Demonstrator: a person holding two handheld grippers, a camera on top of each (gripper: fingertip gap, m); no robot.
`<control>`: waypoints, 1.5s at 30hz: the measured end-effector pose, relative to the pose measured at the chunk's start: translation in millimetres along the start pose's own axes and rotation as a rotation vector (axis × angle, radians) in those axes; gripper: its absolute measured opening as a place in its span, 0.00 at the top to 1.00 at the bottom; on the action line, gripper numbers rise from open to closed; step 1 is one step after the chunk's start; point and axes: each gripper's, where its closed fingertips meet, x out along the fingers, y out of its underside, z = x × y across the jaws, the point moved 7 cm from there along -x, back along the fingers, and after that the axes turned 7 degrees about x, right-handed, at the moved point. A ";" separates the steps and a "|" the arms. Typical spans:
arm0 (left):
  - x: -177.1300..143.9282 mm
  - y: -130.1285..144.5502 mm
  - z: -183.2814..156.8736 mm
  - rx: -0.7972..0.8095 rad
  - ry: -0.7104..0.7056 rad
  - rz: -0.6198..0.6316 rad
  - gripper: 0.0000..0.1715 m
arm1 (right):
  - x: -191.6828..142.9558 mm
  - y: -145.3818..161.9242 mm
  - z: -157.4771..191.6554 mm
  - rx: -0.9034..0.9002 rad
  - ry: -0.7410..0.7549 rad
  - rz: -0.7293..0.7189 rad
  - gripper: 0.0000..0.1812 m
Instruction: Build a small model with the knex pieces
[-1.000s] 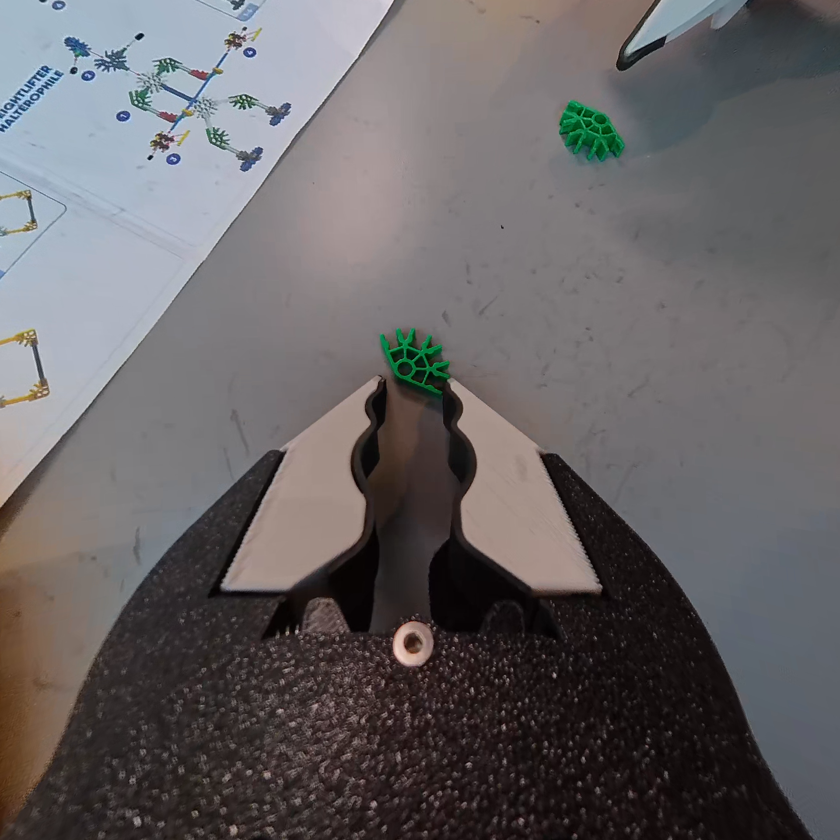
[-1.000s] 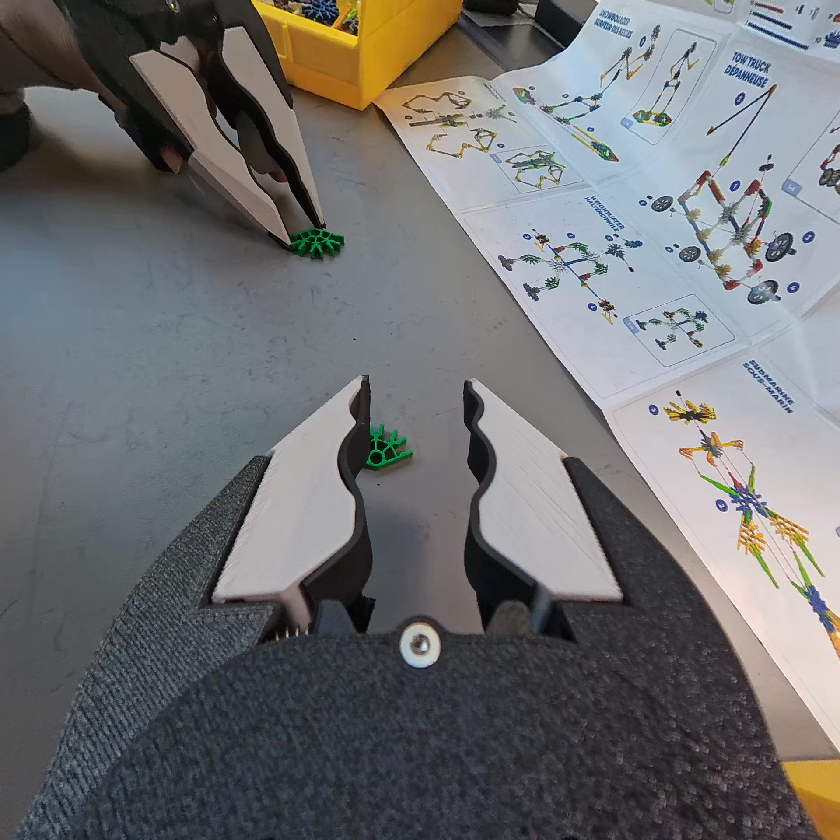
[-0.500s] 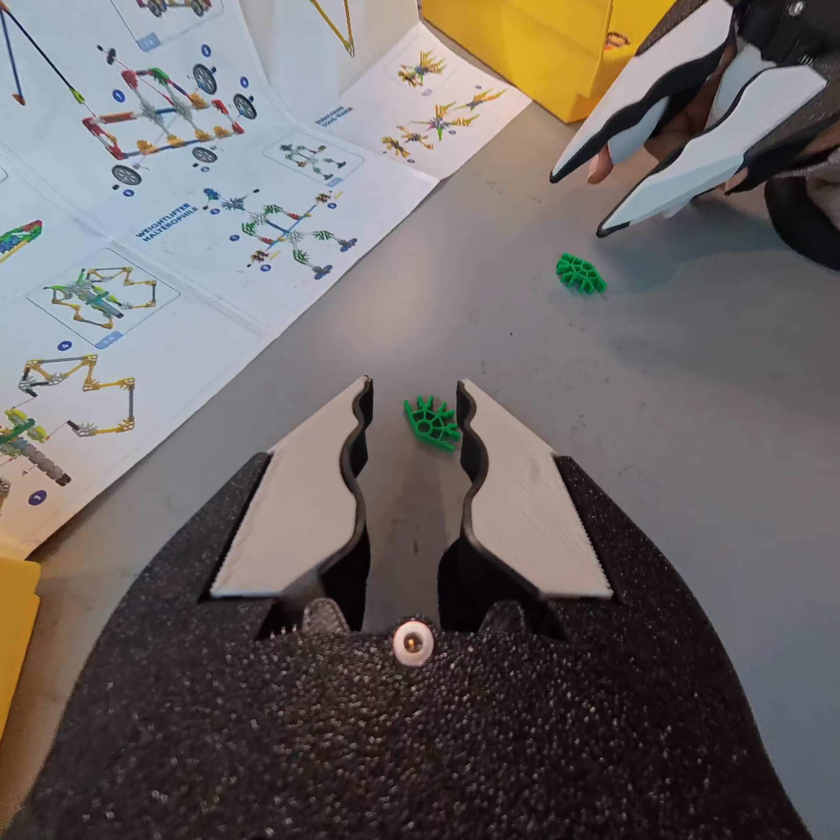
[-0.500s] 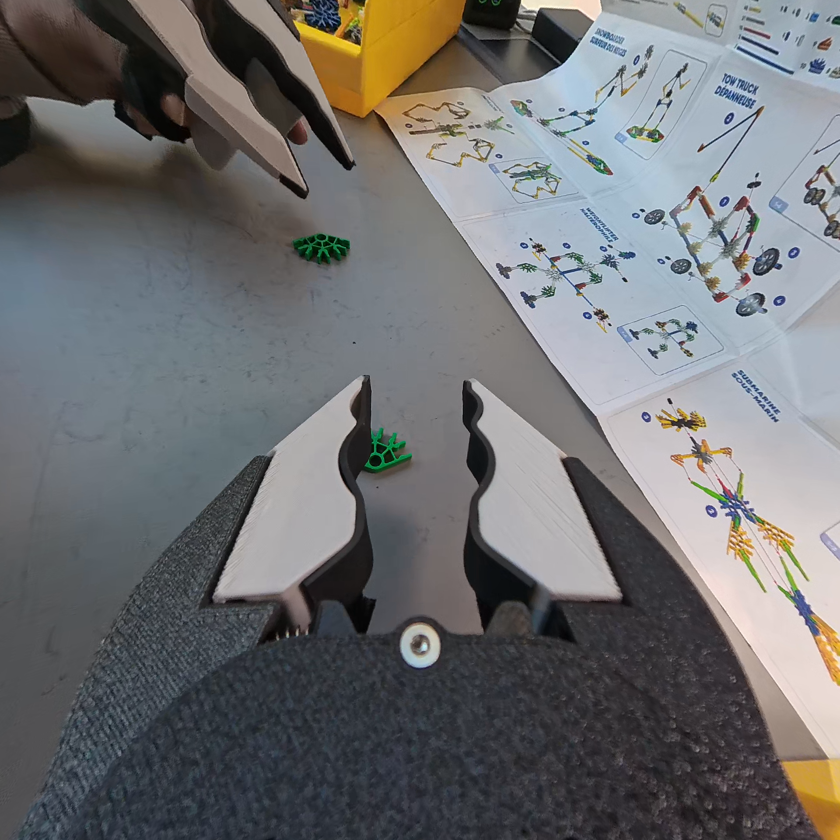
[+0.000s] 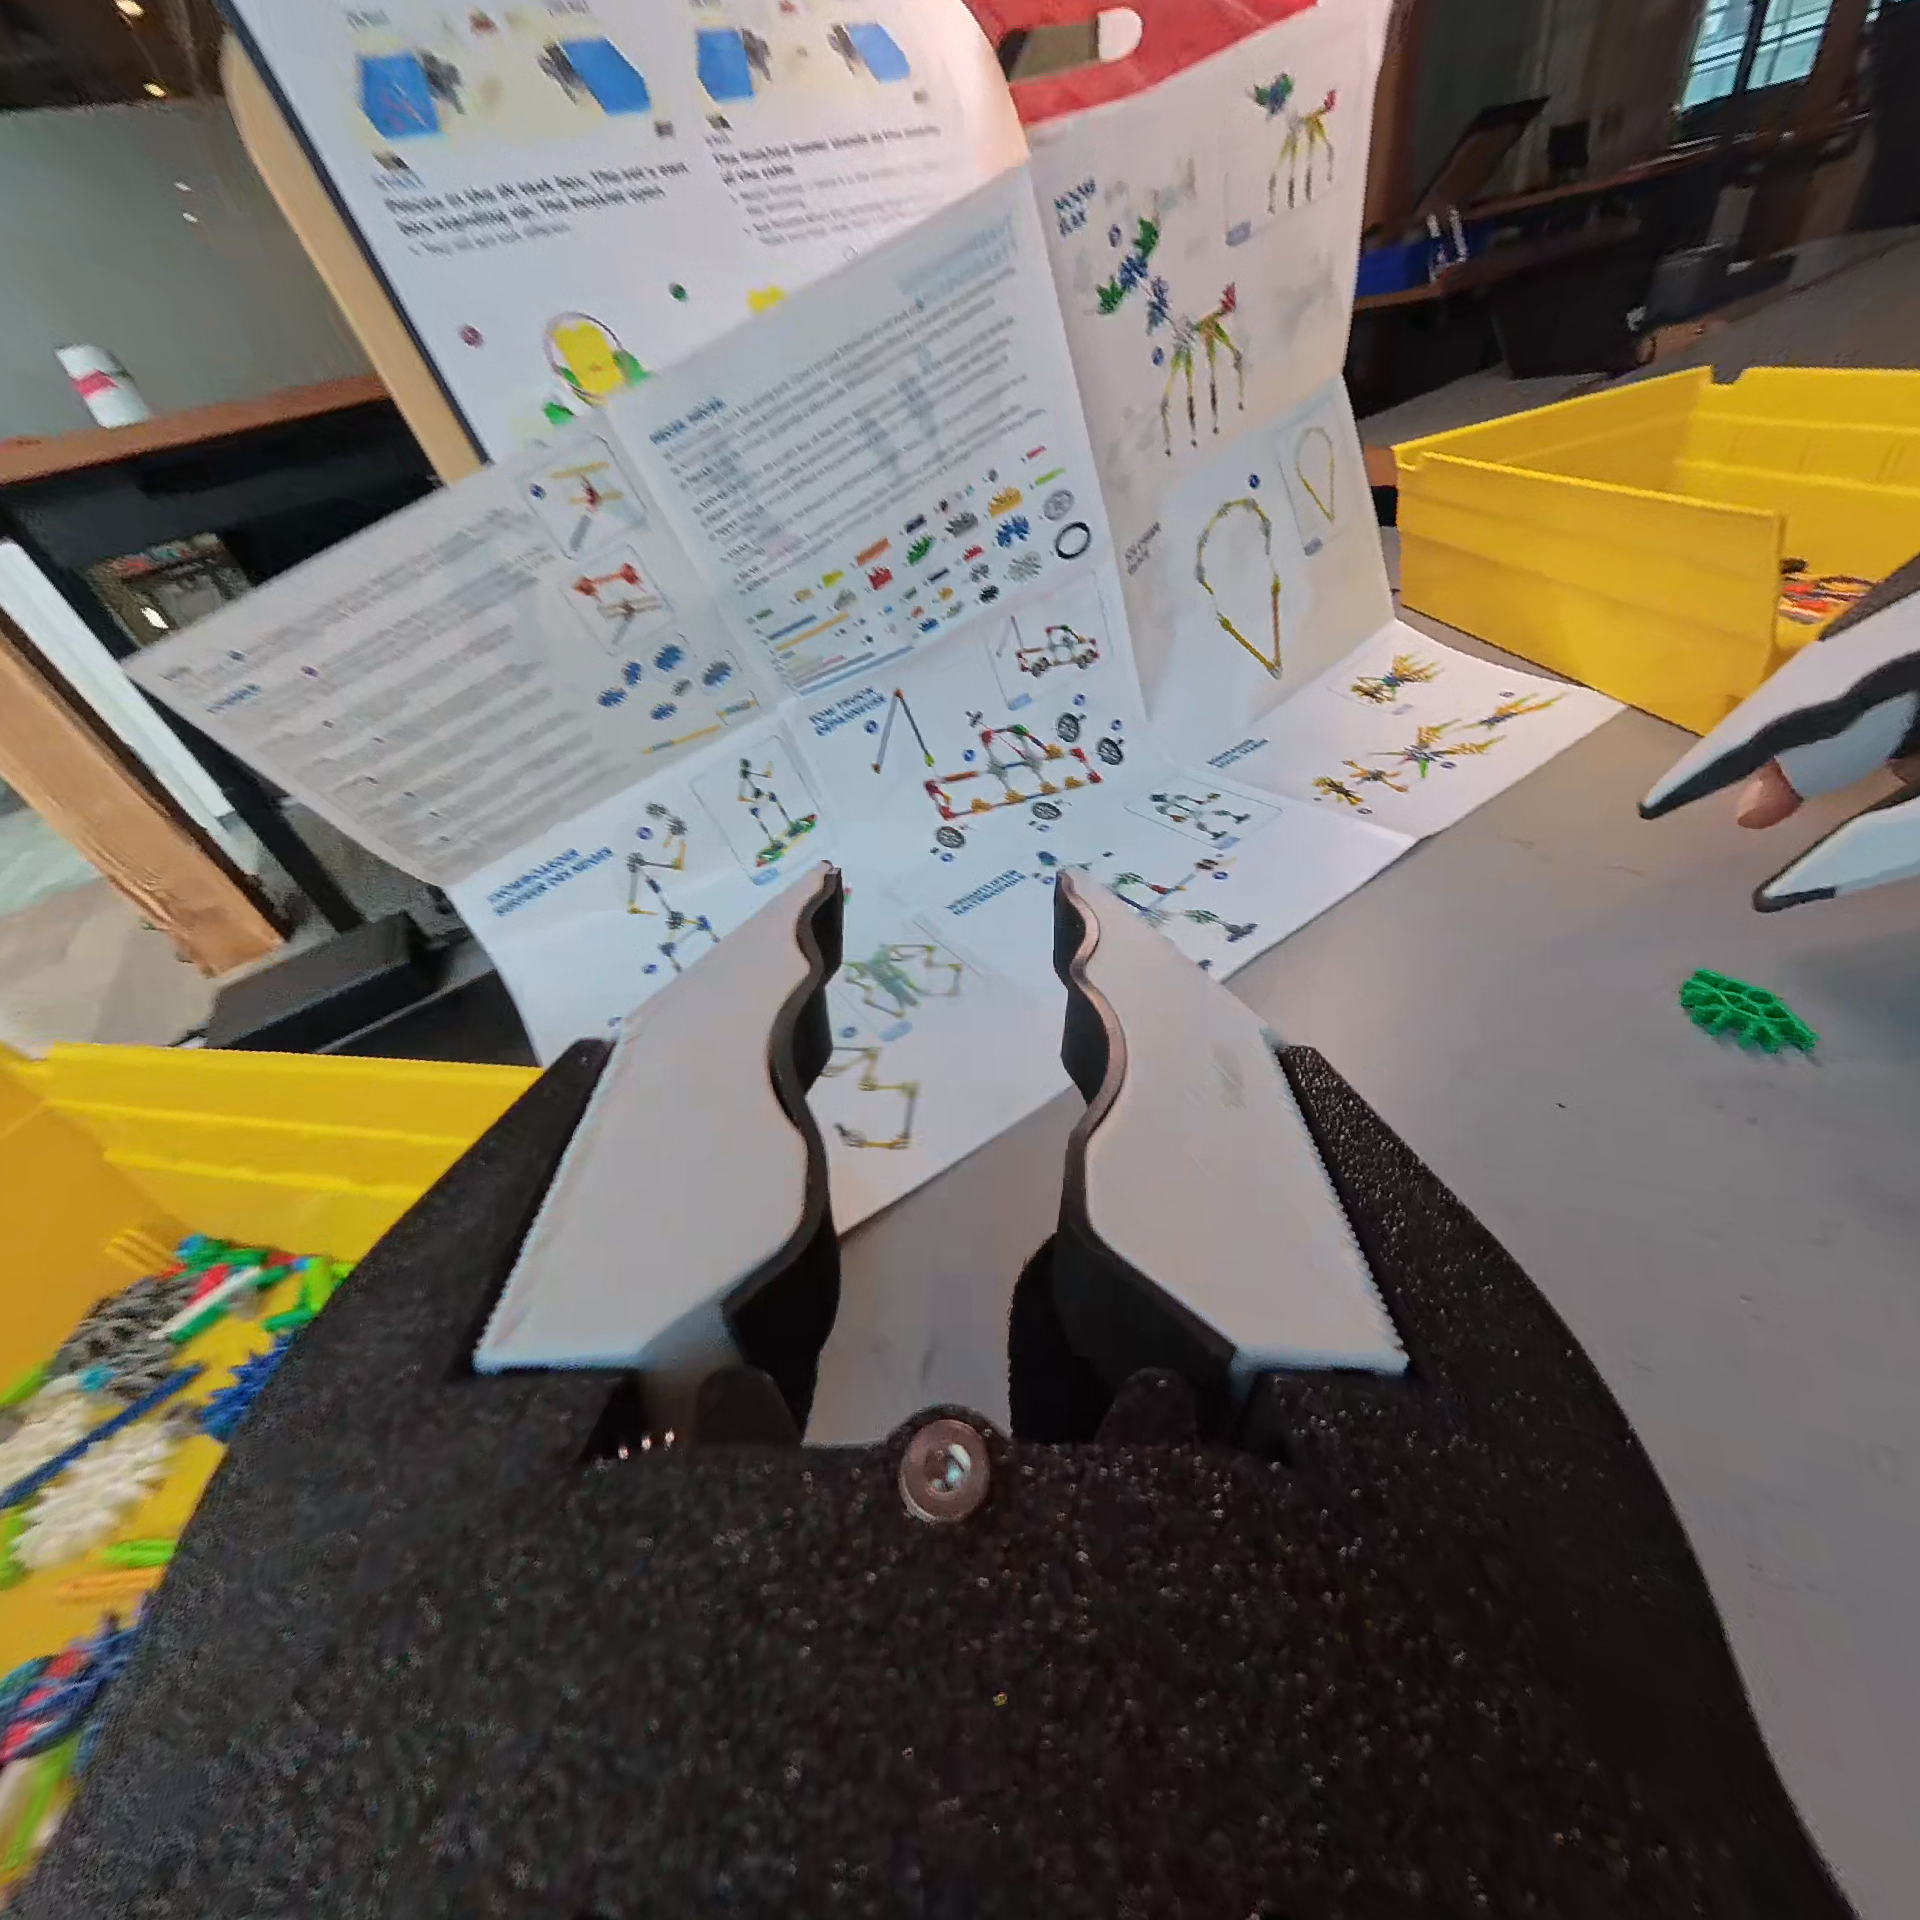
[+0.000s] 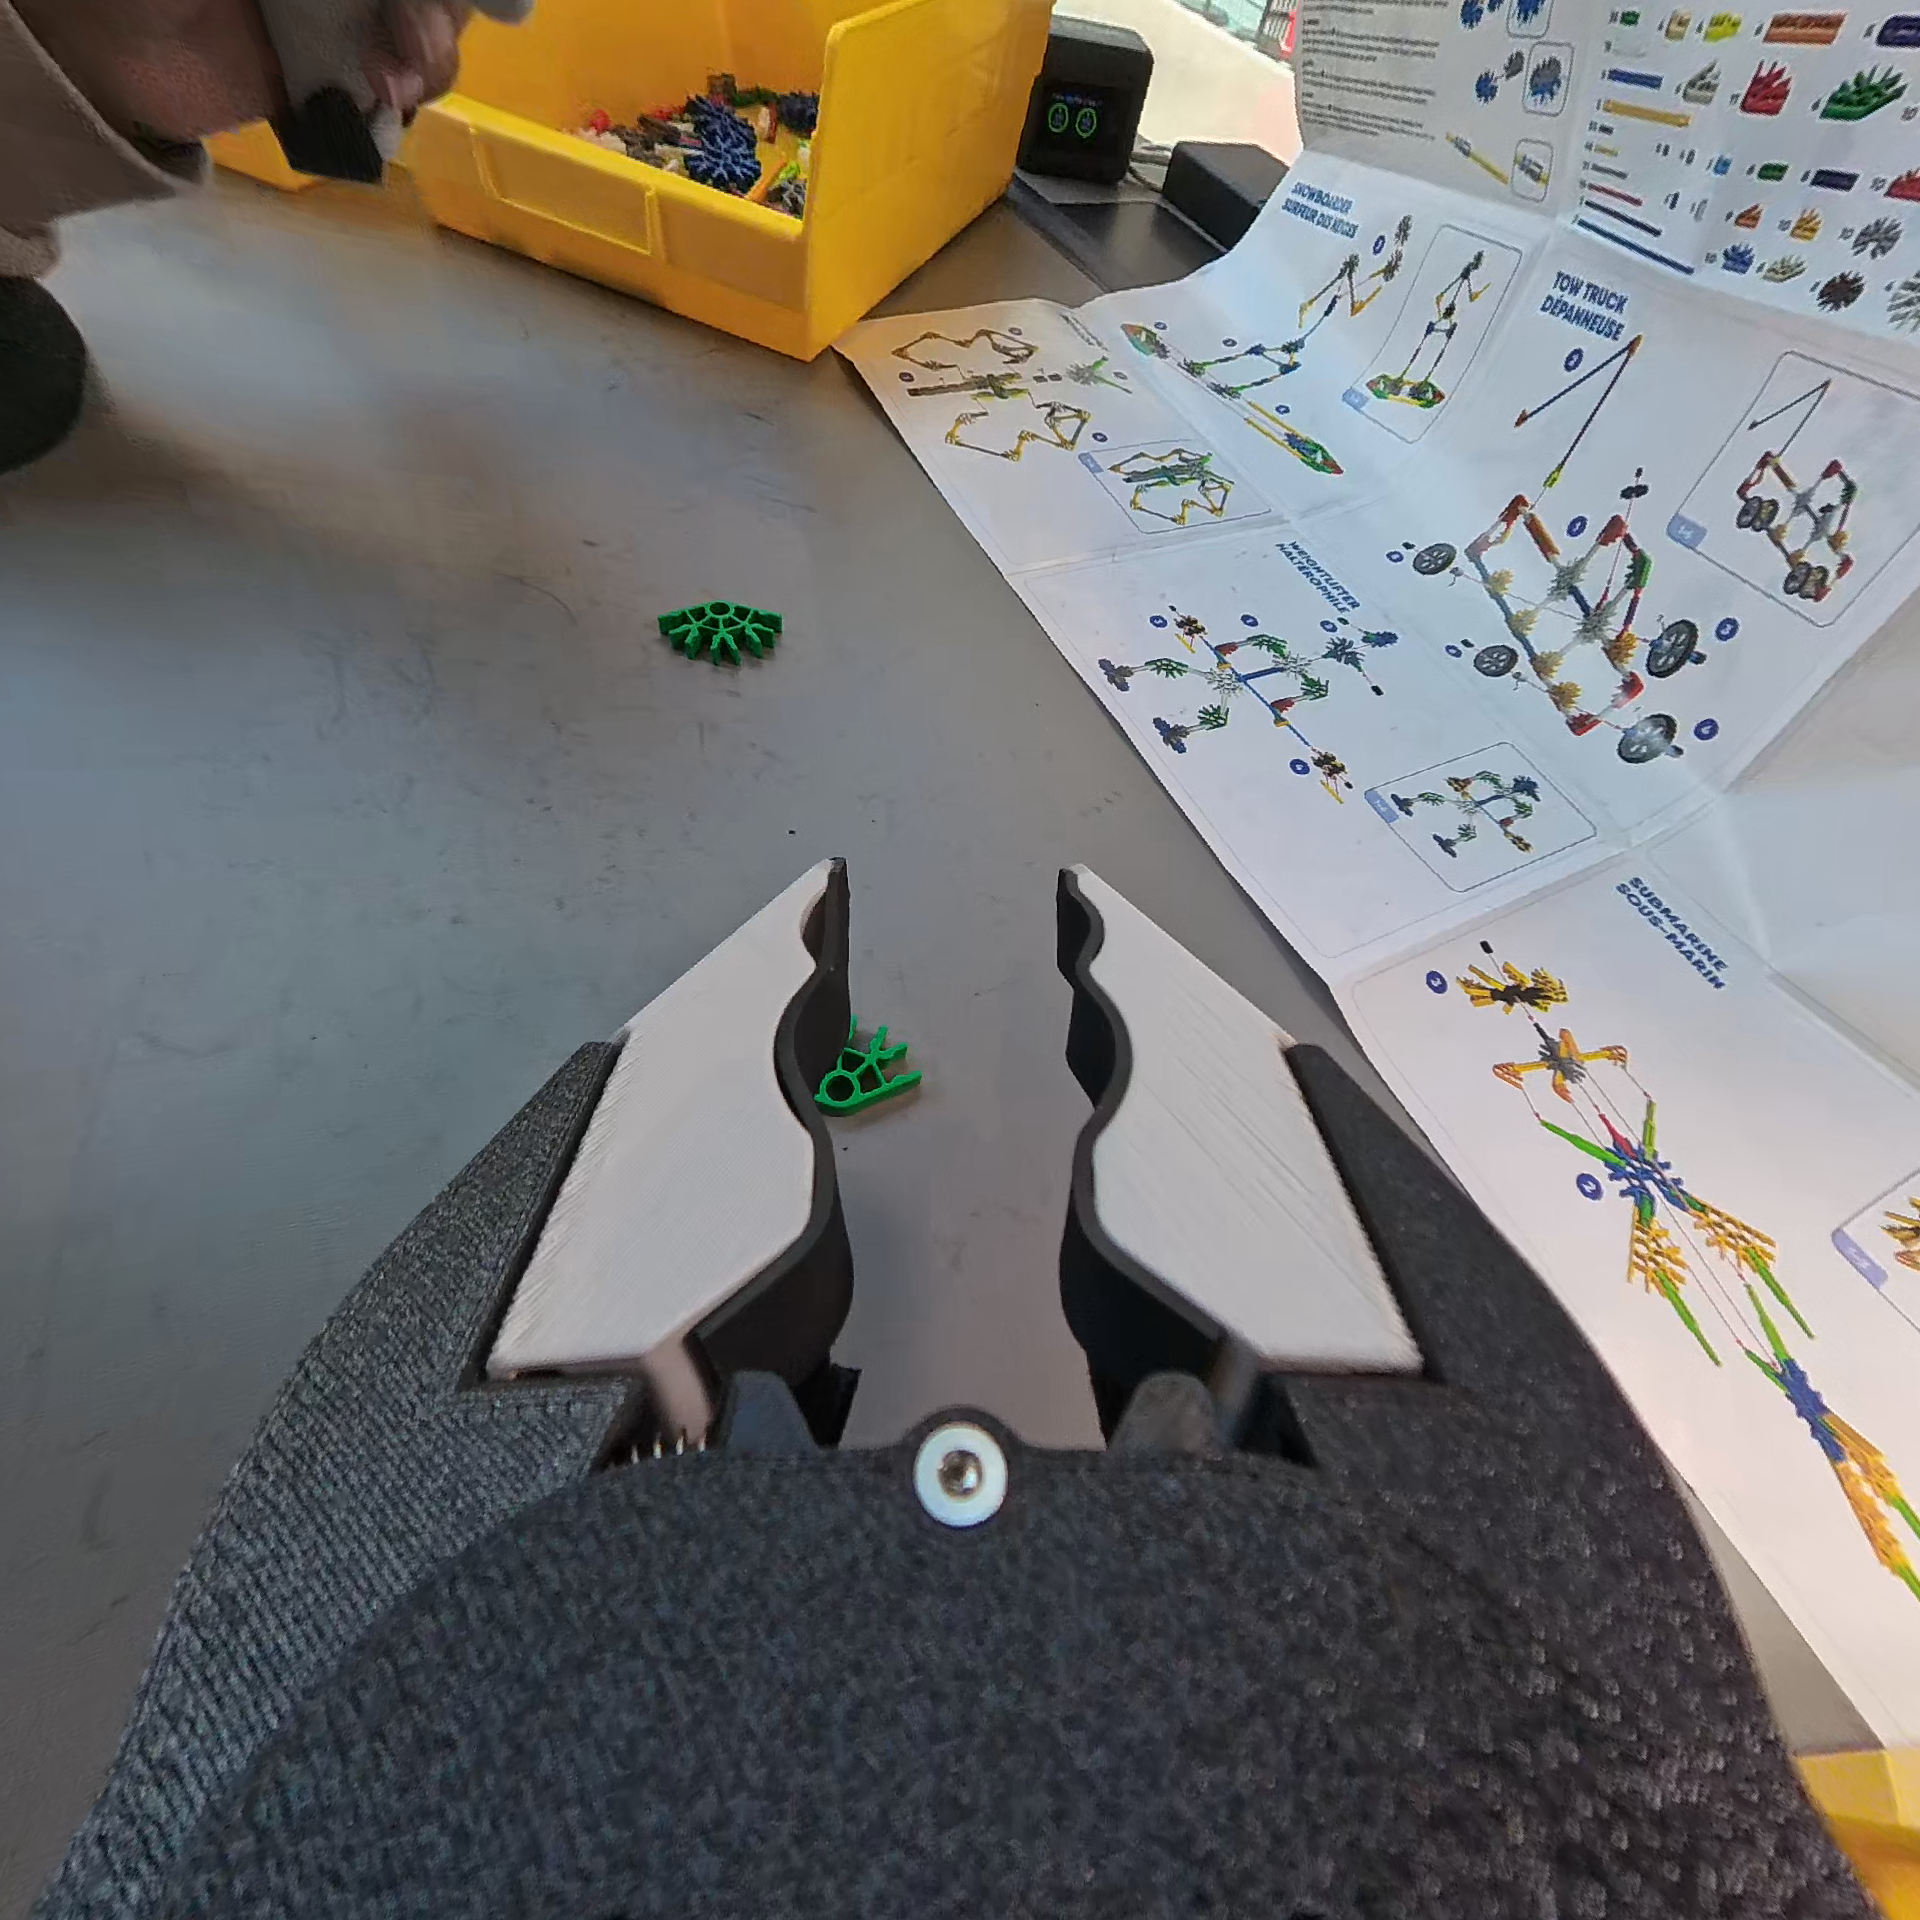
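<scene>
My right gripper (image 6: 951,873) is open and low over the grey table (image 6: 312,831). A small green connector (image 6: 868,1075) lies flat between its fingers, close against the left one. A second green fan-shaped connector (image 6: 717,629) lies loose farther ahead. My left gripper (image 5: 945,878) is open, empty and raised, facing the propped instruction sheet (image 5: 883,623). In the left wrist view the right gripper (image 5: 1704,857) shows at the right edge, with a green connector (image 5: 1749,1010) just below its tips. In the right wrist view only a sleeve and hand (image 6: 156,104) show at top left.
A yellow bin of mixed parts (image 5: 260,1132) sits under my left gripper; it also shows in the right wrist view (image 6: 727,239). Another yellow bin (image 5: 1600,561) stands at the back right. The instruction sheet (image 6: 1455,623) covers the table's right side. A small black device (image 6: 1086,104) sits behind. My right fingertips sit around 25 cm from my left ones.
My left gripper opened wider, left the green connector on the table, and rose and swung away toward the yellow bin. My right gripper stayed put over its connector.
</scene>
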 end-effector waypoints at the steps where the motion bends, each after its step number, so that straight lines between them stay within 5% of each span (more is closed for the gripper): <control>1: -6.1 -7.5 14.0 0.019 -0.022 -0.003 0.80 | -0.6 -0.6 -1.3 0.008 0.003 -0.006 0.79; 4: -21.7 -23.7 60.5 0.062 -0.023 0.066 0.87 | -3.0 -2.2 -2.9 0.036 -0.003 -0.026 0.79; 8: -26.0 -15.6 119.0 0.098 0.068 0.346 0.87 | -5.3 -6.2 -0.2 0.036 -0.019 -0.043 0.79; 13: -10.3 40.4 163.7 -0.031 0.142 0.704 0.87 | -6.7 -8.6 3.8 0.000 -0.018 -0.037 0.79; 20: 13.6 115.6 158.0 -0.234 0.171 1.105 0.87 | -9.9 -11.1 3.4 -0.004 -0.013 -0.050 0.79; 32: 32.1 138.7 156.3 -0.331 0.104 1.177 0.88 | -18.2 -20.2 9.4 -0.046 -0.010 -0.082 0.80; 37: 30.2 139.3 155.8 -0.280 0.098 1.201 0.98 | -18.4 -20.5 10.1 -0.050 -0.010 -0.082 0.80; 45: 24.4 129.8 157.2 -0.185 0.098 1.169 0.99 | -17.3 -19.1 10.2 -0.050 -0.009 -0.075 0.80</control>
